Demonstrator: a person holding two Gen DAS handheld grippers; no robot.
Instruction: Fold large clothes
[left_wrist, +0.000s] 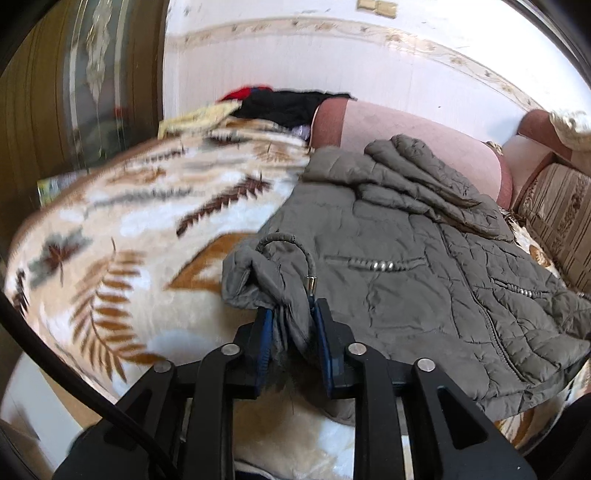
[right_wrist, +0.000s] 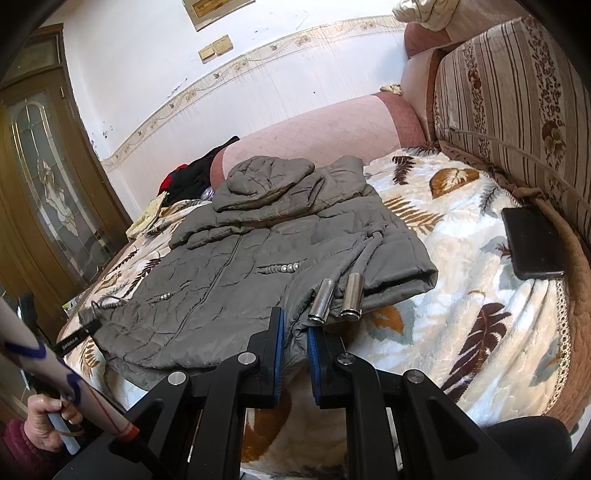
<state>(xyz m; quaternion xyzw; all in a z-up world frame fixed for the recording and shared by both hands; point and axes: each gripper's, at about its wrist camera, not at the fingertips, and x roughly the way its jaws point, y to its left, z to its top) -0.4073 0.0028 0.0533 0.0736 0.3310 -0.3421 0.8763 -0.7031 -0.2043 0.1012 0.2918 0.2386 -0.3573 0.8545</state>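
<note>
The left gripper (left_wrist: 291, 314) is seen closed on a bunched corner of the jacket (left_wrist: 406, 258); grey cloth is pressed between its blue pads (left_wrist: 264, 332), and a cord (left_wrist: 291, 243) with a metal tip loops just above them. The right gripper (right_wrist: 295, 332) is closed on the hem of the same jacket, with a thin fold of cloth caught between its jaws. Two metal cord ends (right_wrist: 334, 297) lie just beside its right finger, on the hem.

The jacket is spread front up on the blanket (right_wrist: 461, 258) that covers the bed, with the zipper (right_wrist: 221, 280) closed and the hood (right_wrist: 266, 181) lying at the far end, near the pink cushion (right_wrist: 332, 125). One sleeve is already laid over the body on the right side.

The step in hand is judged to be a fold started from the bottom hem. For a good result, both corners should be lifted together and at equal height, so that the hem stays straight. The cloth is thick and slippery, so the grip should be kept firm. The loose cords should be kept away from the fold line.

A dark phone (right_wrist: 532, 243) lies farther right on the blanket, well apart from the jacket. Other clothes (right_wrist: 192, 177) are piled at the far end, by the wall.
</note>
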